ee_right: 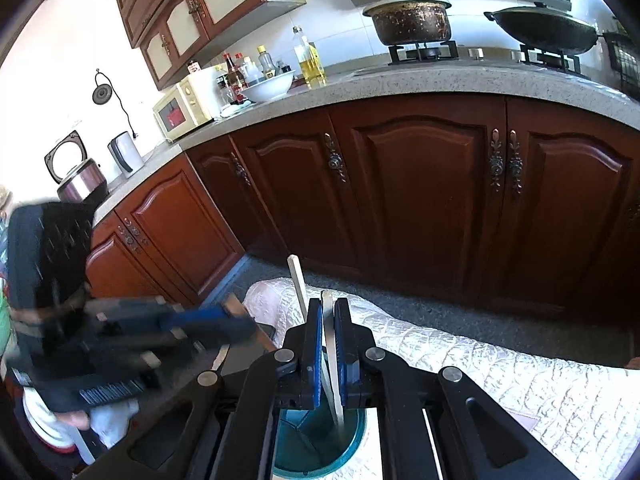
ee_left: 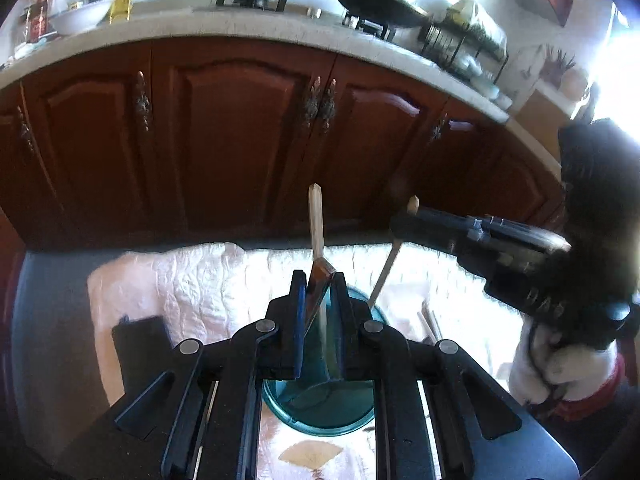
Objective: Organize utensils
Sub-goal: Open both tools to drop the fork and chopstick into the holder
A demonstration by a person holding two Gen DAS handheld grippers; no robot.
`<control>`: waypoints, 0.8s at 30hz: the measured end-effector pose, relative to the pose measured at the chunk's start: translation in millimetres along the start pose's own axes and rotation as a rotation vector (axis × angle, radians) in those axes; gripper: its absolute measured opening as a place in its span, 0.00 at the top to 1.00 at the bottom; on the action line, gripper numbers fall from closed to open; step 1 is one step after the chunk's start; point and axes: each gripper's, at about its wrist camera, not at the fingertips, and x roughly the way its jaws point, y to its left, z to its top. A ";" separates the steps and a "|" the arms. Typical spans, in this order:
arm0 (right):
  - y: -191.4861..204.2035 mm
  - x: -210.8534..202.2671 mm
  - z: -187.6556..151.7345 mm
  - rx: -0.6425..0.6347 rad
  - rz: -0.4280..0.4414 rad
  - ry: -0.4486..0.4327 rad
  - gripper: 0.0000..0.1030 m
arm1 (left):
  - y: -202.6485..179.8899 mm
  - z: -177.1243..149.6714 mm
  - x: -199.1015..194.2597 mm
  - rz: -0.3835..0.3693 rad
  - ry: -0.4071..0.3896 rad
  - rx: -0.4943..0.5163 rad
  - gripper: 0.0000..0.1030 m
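Utensils are standing in a teal plastic holder (ee_left: 320,408) that is sitting on a white quilted cloth (ee_left: 192,280), which is covering a low bench in front of the brown kitchen cabinets (ee_left: 224,136). The left gripper (ee_left: 318,300) is pointing down over the holder, and its fingers (ee_left: 297,320) are closing on a flat tool with a shiny brown blade and a pale wooden handle (ee_left: 315,216); the handle is rising upright above the fingers, while the lower end is reaching into the holder. The right gripper (ee_right: 329,332) is also hanging over the holder (ee_right: 320,440), with its blue-padded fingers (ee_right: 316,340) pressing tightly on a thin pale utensil (ee_right: 330,356) whose lower end is going down into the teal cup. A second pale stick (ee_right: 298,284) is leaning in the holder just behind the right gripper. In the left view the right gripper (ee_left: 404,220) is appearing at the right side, blurred, above the far edge of the cloth. A dark flat object (ee_left: 140,344) is lying near the left edge of the cloth. On the counter (ee_right: 400,76) behind, a pot (ee_right: 408,20), a wok (ee_right: 544,28) and a white bowl (ee_right: 268,86) are standing.
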 end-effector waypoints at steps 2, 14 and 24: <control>-1.1 -0.1 -0.9 0.005 0.010 -0.002 0.95 | 2.2 -2.3 -1.8 -0.005 -0.009 -0.025 0.90; -21.7 -10.8 -17.2 0.078 0.021 0.033 0.66 | 6.7 -12.1 -26.4 0.007 -0.067 -0.121 0.62; -21.1 -28.9 -41.5 0.083 -0.011 0.036 0.66 | -15.4 -37.4 -34.0 0.095 -0.080 -0.133 0.62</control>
